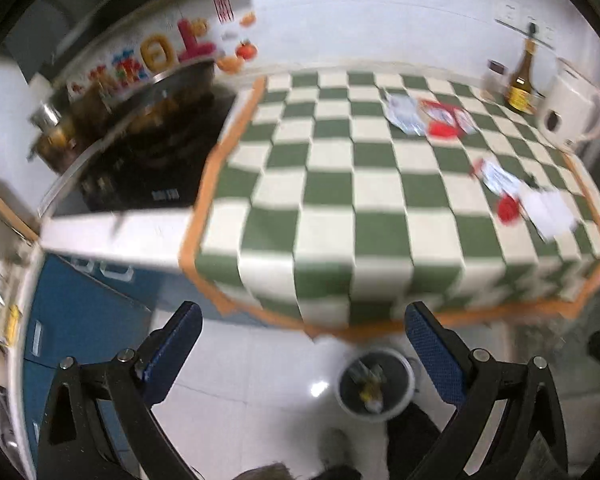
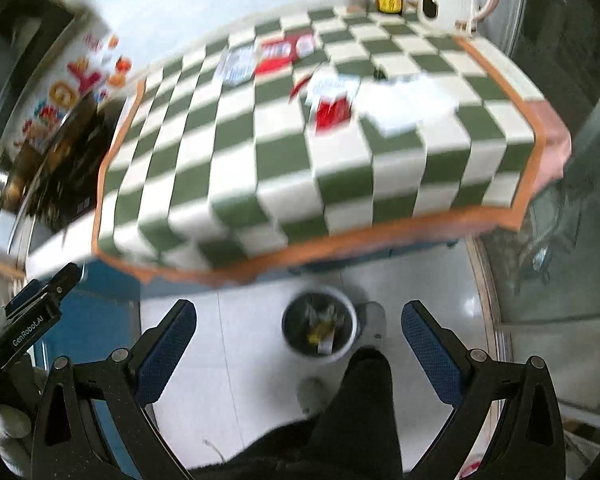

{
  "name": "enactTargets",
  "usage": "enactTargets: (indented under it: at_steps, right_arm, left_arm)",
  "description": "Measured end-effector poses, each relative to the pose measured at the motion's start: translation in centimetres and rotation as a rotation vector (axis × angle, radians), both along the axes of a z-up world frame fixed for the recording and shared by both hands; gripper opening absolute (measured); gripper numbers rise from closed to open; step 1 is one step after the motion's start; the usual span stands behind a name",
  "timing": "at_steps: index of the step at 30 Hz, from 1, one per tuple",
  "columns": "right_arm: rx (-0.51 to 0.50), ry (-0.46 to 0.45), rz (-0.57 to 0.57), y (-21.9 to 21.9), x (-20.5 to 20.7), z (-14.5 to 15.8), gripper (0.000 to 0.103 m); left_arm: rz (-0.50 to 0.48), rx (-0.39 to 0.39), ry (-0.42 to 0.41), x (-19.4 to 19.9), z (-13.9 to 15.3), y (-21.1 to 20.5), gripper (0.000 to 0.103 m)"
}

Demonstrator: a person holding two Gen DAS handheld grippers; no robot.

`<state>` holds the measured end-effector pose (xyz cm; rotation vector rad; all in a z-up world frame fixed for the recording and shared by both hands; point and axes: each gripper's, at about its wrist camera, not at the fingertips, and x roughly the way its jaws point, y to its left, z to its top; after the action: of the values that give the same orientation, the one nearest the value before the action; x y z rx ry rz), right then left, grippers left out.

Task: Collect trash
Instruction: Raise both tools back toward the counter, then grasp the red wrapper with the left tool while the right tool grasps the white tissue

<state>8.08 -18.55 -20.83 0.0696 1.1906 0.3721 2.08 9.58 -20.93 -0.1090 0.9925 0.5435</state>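
Note:
Both views are motion-blurred. Trash lies on a green-and-cream checkered tablecloth (image 1: 340, 184): a red-and-white wrapper with a pale one (image 1: 432, 116) at the back, and a red-and-white wrapper with white paper (image 1: 524, 200) near the right edge. The same show in the right wrist view, back wrappers (image 2: 272, 56) and near wrapper with paper (image 2: 364, 100). A small round bin (image 1: 376, 384) holding trash stands on the white floor below the table front, also in the right wrist view (image 2: 320, 328). My left gripper (image 1: 304, 344) is open and empty above the floor. My right gripper (image 2: 300, 344) is open and empty too.
A white kettle (image 1: 572, 112), a brown bottle (image 1: 522, 80) and a jar (image 1: 494, 80) stand at the table's back right. A black stove with a pot (image 1: 140, 148) is to the left, over blue cabinets (image 1: 84, 320). The person's dark leg (image 2: 360, 408) is near the bin.

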Motion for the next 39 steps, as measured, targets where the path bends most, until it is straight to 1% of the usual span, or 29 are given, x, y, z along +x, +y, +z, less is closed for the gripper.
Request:
enactTargets:
  at_steps: [1, 3, 6, 8, 9, 10, 12, 13, 16, 17, 18, 19, 20, 21, 23, 25, 26, 29, 31, 34, 36, 37, 38, 39]
  right_arm:
    - [0.006, 0.001, -0.011, -0.3, 2.2, 0.0, 0.103]
    - [0.004, -0.002, -0.031, -1.1, 6.5, -0.5, 0.103]
    - [-0.032, 0.006, -0.058, -2.3, 13.0, -1.4, 0.103]
    - [-0.046, 0.030, -0.073, -3.4, 16.7, -2.5, 0.103]
    - [-0.055, 0.043, -0.079, -4.1, 18.5, -3.2, 0.103]
    - [-0.067, 0.060, -0.086, -4.8, 20.4, -4.0, 0.103]
    - [-0.082, 0.085, -0.098, -6.2, 22.6, -5.4, 0.103]
    - [-0.091, 0.102, -0.101, -6.9, 24.1, -6.3, 0.103]
    - [-0.092, 0.157, -0.109, -8.6, 26.5, -8.7, 0.103]
    - [-0.098, 0.173, -0.112, -9.1, 27.2, -9.5, 0.103]
    - [-0.105, 0.184, -0.113, -9.5, 27.8, -10.1, 0.103]
    - [-0.109, 0.193, -0.119, -9.9, 28.3, -10.6, 0.103]
    - [-0.105, 0.202, -0.125, -10.3, 28.7, -11.0, 0.103]
    - [-0.101, 0.206, -0.128, -10.5, 29.0, -11.3, 0.103]
    - [-0.092, 0.204, -0.132, -10.8, 29.7, -11.5, 0.103]
    - [-0.083, 0.202, -0.121, -10.5, 30.1, -11.6, 0.103]
    - [-0.077, 0.199, -0.111, -10.2, 30.2, -11.6, 0.103]
    - [-0.083, 0.176, -0.056, -8.1, 30.4, -11.8, 0.103]
    - [-0.092, 0.153, -0.017, -6.5, 30.3, -11.8, 0.103]
    - [-0.132, 0.128, 0.055, -3.9, 29.9, -12.7, 0.103]
    - [-0.185, 0.123, 0.097, -2.4, 29.5, -13.6, 0.096]
    - [-0.234, 0.074, 0.120, -1.5, 29.0, -13.5, 0.093]
    - [-0.264, 0.040, 0.145, -0.8, 28.5, -13.5, 0.087]
    - [-0.278, 0.017, 0.162, -0.3, 28.1, -13.3, 0.082]
  left_arm:
    - [0.005, 0.000, 0.005, 1.6, 0.1, 0.2, 0.103]
    - [0.009, -0.042, 0.020, 4.9, -0.3, 0.2, 0.103]
    - [-0.010, -0.155, 0.066, 10.4, -1.6, -1.0, 0.103]
    - [-0.052, -0.237, 0.108, 14.9, -3.1, -3.1, 0.103]
    - [-0.071, -0.259, 0.125, 16.2, -3.5, -4.0, 0.103]
    - [-0.104, -0.290, 0.158, 18.6, -4.7, -5.6, 0.103]
    - [-0.162, -0.345, 0.200, 21.6, -6.2, -7.9, 0.103]
    - [-0.198, -0.387, 0.226, 23.5, -7.5, -9.5, 0.103]
    - [-0.271, -0.468, 0.293, 27.0, -10.8, -12.7, 0.097]
    - [-0.285, -0.476, 0.307, 27.7, -11.4, -13.5, 0.093]
    - [-0.297, -0.477, 0.328, 28.5, -12.4, -14.3, 0.084]
    - [-0.305, -0.475, 0.358, 29.3, -13.4, -15.1, 0.077]
    - [-0.308, -0.443, 0.354, 29.6, -13.4, -15.5, 0.074]
    - [-0.331, -0.421, 0.330, 29.9, -13.0, -16.2, 0.057]
    - [-0.340, -0.380, 0.324, 30.2, -12.7, -16.7, 0.047]
    - [-0.346, -0.378, 0.301, 30.1, -12.4, -16.6, 0.040]
    - [-0.345, -0.372, 0.294, 29.9, -12.2, -16.6, 0.033]
    - [-0.316, -0.271, 0.296, 28.9, -11.6, -16.1, 0.030]
    - [-0.280, -0.228, 0.293, 27.9, -11.4, -15.2, 0.030]
    - [-0.222, -0.216, 0.294, 26.5, -11.4, -13.5, 0.029]
    - [-0.195, -0.211, 0.292, 25.9, -11.2, -12.7, 0.027]
    - [-0.185, -0.207, 0.291, 25.7, -11.2, -12.5, 0.026]
    - [-0.176, -0.204, 0.288, 25.4, -11.1, -12.3, 0.026]
    - [-0.168, -0.201, 0.284, 25.2, -11.0, -12.1, 0.025]
